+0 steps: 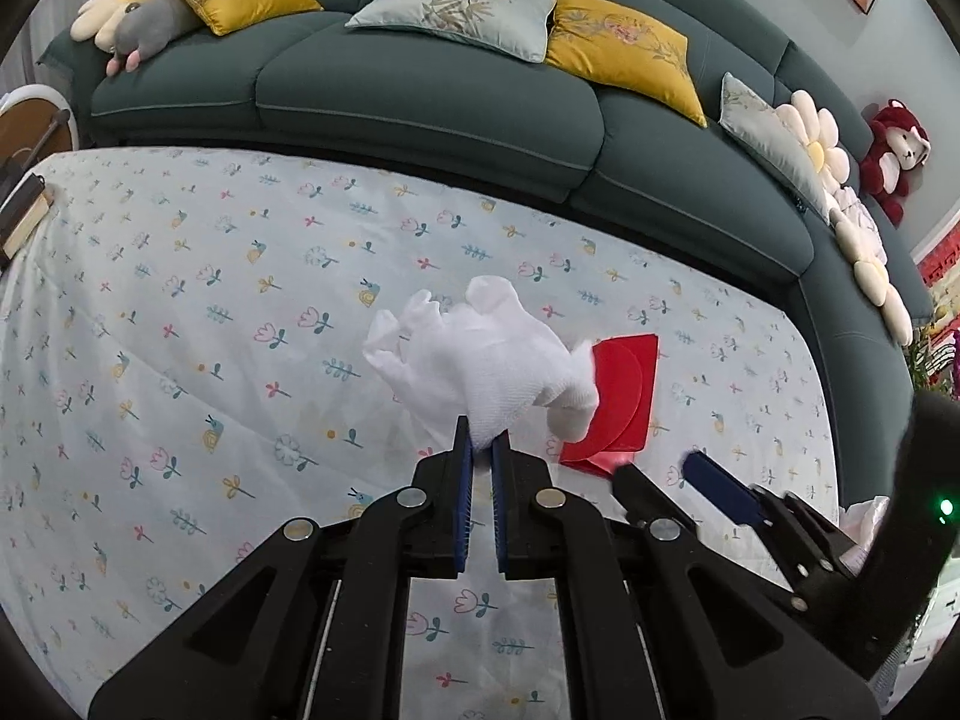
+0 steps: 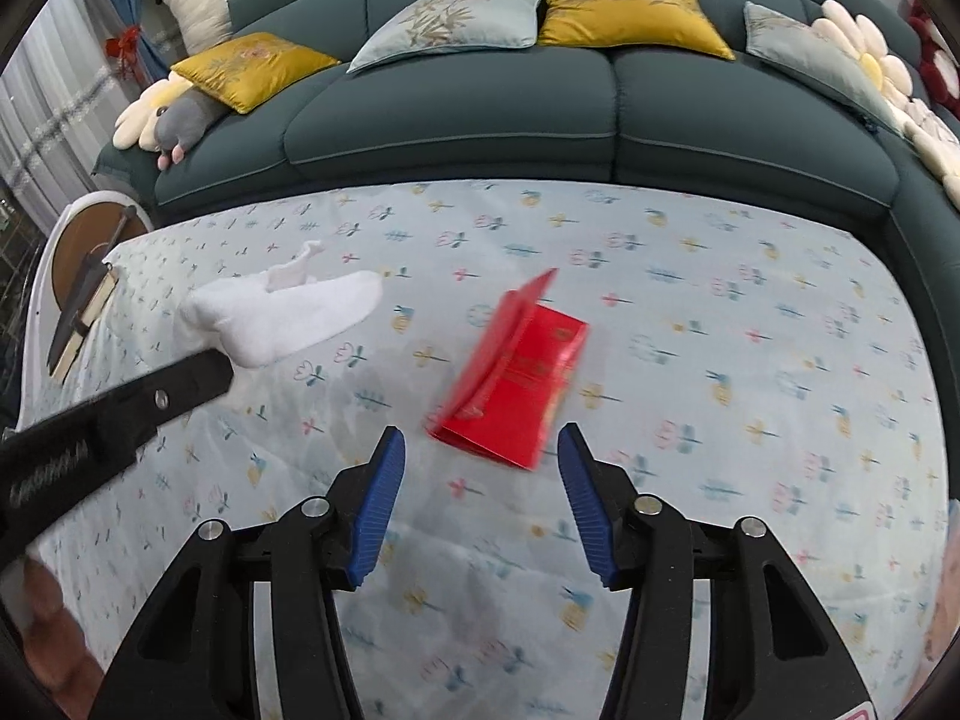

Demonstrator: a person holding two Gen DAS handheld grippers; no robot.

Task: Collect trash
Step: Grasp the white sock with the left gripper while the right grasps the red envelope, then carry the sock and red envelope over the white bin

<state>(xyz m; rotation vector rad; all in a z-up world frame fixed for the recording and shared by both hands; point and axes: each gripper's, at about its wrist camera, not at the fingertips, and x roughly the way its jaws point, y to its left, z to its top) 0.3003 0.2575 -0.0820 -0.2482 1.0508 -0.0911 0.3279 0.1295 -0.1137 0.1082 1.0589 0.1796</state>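
A dark green sofa [image 2: 456, 108] with yellow and pale cushions curves behind the bench [image 2: 750, 312], which is covered with a flowered cloth. On that cloth lies a red envelope [image 2: 516, 372], flap raised, just ahead of the right tool [image 2: 480, 450]. A crumpled white cloth [image 1: 486, 360] hangs off the bench, pinched at one end in the left tool [image 1: 483, 450].

The step in hand looks like the pick-up of the red envelope. To do it well, the right tool should probably come down with one finger on each side of the envelope's near end, catch the thin folded edge rather than the loose flap, and close firmly before lifting, since flat paper slips easily on fabric. The left tool should hold its load clear so the dangling cloth does not drag over the envelope.

The left tool is clamped tight on the white cloth, its blue pads [image 1: 462, 480] almost meeting. The right tool stands about half open and holds nothing; the envelope's near edge sits between and just beyond its fingertips, untouched.
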